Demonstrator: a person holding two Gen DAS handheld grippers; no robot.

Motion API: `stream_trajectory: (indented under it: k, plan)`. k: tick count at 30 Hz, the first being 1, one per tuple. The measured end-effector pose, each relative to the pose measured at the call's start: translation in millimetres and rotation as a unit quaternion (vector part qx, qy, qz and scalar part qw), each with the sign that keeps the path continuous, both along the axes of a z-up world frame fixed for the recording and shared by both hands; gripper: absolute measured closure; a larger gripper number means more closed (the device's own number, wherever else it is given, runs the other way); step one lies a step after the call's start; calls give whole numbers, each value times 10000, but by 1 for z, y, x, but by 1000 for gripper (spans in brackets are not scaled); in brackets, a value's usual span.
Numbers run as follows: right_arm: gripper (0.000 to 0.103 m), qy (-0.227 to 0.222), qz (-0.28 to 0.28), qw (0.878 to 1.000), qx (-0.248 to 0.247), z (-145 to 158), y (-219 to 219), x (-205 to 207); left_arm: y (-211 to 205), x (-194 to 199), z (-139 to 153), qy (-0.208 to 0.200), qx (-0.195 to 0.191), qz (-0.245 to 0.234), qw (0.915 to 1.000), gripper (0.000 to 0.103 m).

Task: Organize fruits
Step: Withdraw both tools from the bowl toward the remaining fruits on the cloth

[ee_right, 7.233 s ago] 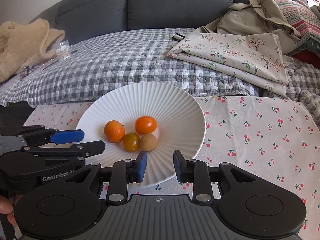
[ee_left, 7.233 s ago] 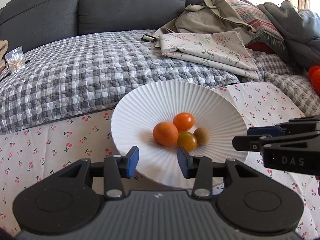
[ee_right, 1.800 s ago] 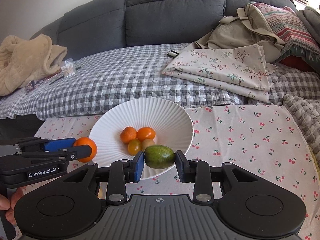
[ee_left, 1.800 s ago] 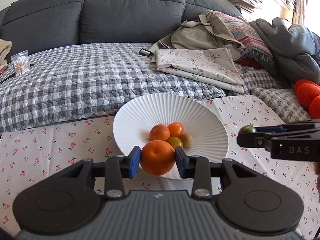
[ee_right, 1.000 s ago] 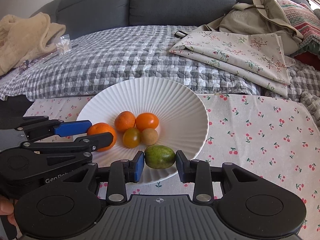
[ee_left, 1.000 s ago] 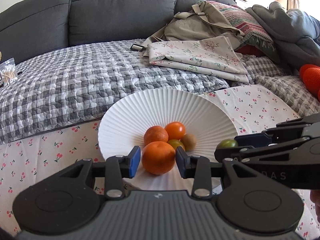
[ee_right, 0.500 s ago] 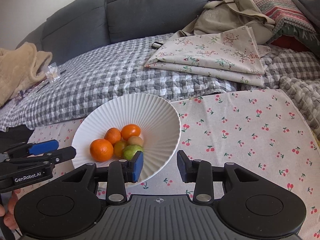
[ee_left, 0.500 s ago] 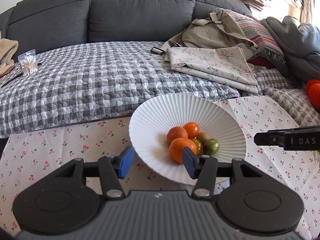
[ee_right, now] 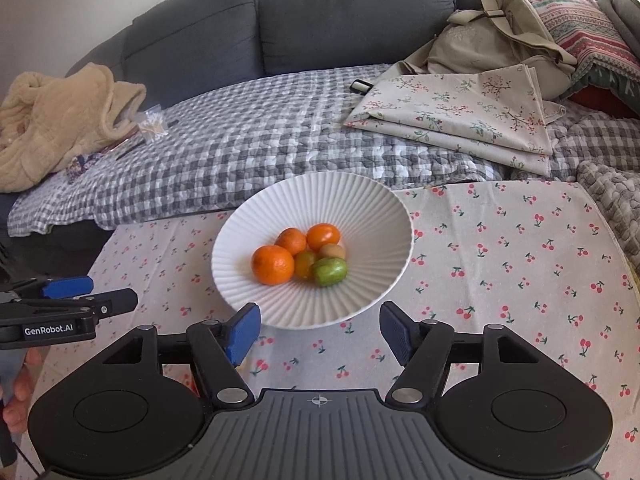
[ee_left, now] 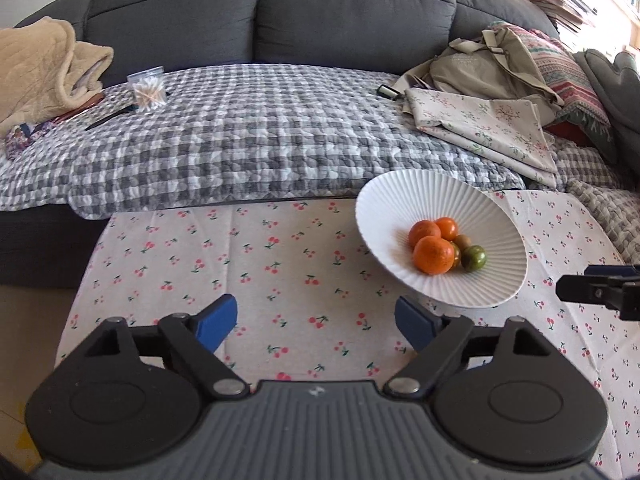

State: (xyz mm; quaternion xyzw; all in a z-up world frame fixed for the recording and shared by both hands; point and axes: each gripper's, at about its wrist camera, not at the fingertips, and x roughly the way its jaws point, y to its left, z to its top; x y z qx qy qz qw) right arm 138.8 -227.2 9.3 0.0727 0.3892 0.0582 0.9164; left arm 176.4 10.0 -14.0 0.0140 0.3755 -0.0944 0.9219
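Observation:
A white ribbed bowl [ee_right: 360, 200] stands on the cherry-print cloth; it also shows in the left wrist view [ee_left: 384, 208]. In it lie a large orange [ee_right: 273, 265], a smaller orange [ee_right: 291, 240], an orange tomato [ee_right: 323, 236], a yellow-brown tomato [ee_right: 305, 264], a brown fruit [ee_right: 333, 251] and a green fruit [ee_right: 329, 272]. The large orange [ee_left: 433, 255] and green fruit [ee_left: 474, 258] show in the left wrist view too. My left gripper [ee_left: 316, 320] is open and empty, left of the bowl. My right gripper [ee_right: 320, 328] is open and empty, just in front of the bowl.
The cherry-print cloth [ee_right: 520, 264] covers the table. Behind it a grey sofa carries a checked quilt [ee_right: 260, 148], a folded floral cloth [ee_right: 460, 116], a beige bag [ee_right: 504, 32], a beige blanket [ee_right: 52, 120] and a bag of cotton swabs [ee_left: 147, 89].
Both grippers have let go of their fruit and drawn back from the bowl, jaws wider. The large orange and the green fruit now lie in the bowl. The left gripper has swung left.

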Motion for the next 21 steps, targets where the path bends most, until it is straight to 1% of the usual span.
stream_trajectory:
  k: [2, 6, 8, 10, 14, 17, 21]
  plan:
    - [26, 7, 61, 10000, -31, 6, 10, -9, 12, -10, 2, -39, 53, 188, 9998, 11]
    - [19, -74, 221, 9997, 5, 19, 26, -28, 27, -26, 1, -19, 219, 320, 9992, 8]
    - [11, -68, 251, 9997, 27, 23, 32, -37, 33, -34, 0, -32, 290, 453, 9985, 4]
    - [8, -13, 282, 9996, 16, 23, 39, -45, 37, -43, -5, 5, 314, 555, 9980, 2]
    - [7, 162, 375, 9992, 12, 17, 53, -53, 33, -50, -16, 235, 351, 584, 9974, 2]
    - [6, 215, 376, 9991, -37, 12, 58, -56, 28, -54, -19, 188, 464, 572, 9971, 2]
    - [6, 353, 338, 9988, 14, 4, 61, -59, 27, -54, -25, 256, 467, 587, 9969, 2]
